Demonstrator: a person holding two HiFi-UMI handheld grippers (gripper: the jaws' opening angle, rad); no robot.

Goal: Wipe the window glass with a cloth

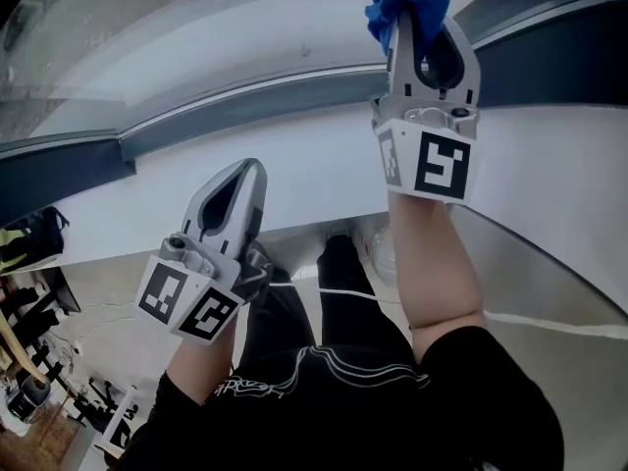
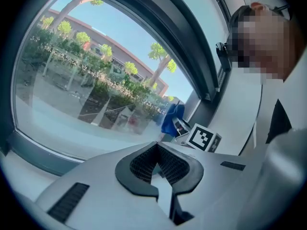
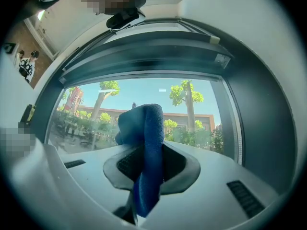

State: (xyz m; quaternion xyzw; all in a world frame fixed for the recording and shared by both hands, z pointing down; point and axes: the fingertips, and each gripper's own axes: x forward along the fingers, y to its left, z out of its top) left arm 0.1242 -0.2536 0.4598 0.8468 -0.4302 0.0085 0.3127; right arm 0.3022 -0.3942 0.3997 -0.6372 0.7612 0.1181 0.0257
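1. The cloth (image 3: pixel 145 138) is clamped between the closed jaws of the right gripper (image 1: pixel 423 20). A bunched fold stands beyond the tips and a tail hangs below them. It is held up near the lower edge of the window glass (image 3: pixel 144 91); whether the fold is actually pressed on the pane cannot be told.
2. Only a narrow band of the cloth appears to be pinched. If it is dragged hard across the glass, it could be pulled out of the jaws and dropped onto the sill (image 1: pixel 314 170).
3. The fold beyond the tips is soft and short. If it is flattened by too much pressure, the hard jaw tips could be brought against the glass, which could then be knocked or scratched.
4. The dark frame (image 1: pixel 245 101) lies just below the cloth. A stroke carried too low would probably be snagged on it, and the strip along the lower edge of the glass would be left unwiped.
5. A small patch of contact is offered by the bunched cloth, so streaks and missed bands are likely unless the strokes are overlapped.
6. The left gripper (image 1: pixel 238 177) is closed on nothing and is held low over the near edge of the sill, well apart from the cloth. A slipping cloth could not be caught by it from there, and the sill could be bumped.
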